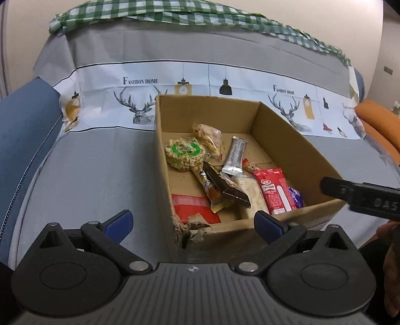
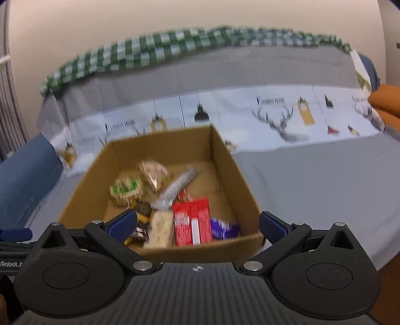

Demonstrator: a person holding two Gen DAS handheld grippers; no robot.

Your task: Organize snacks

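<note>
An open cardboard box [image 1: 285, 130] [image 2: 232, 170] sits on the grey-covered sofa seat and holds several snacks. Inside lie a round rice cake with a green label [image 1: 185, 153] [image 2: 125, 190], a clear bag of brown snacks [image 1: 208, 138] [image 2: 153, 173], a silver wrapper [image 1: 235, 156] [image 2: 175, 191], a dark bar [image 1: 225, 186], a red packet [image 1: 273, 191] [image 2: 191, 221] and a purple wrapper [image 1: 296, 198] [image 2: 223, 228]. My left gripper [image 1: 193, 225] is open and empty at the box's torn near corner. My right gripper [image 2: 198, 227] is open and empty over the box's near wall; its view is blurred.
A grey sheet with deer and lamp prints [image 1: 140, 105] covers the sofa, with a green checked cloth [image 1: 155, 12] along the backrest. A blue armrest [image 1: 22, 130] stands at the left and an orange cushion [image 1: 380, 122] at the right. The right gripper's body [image 1: 362, 200] reaches in beside the box.
</note>
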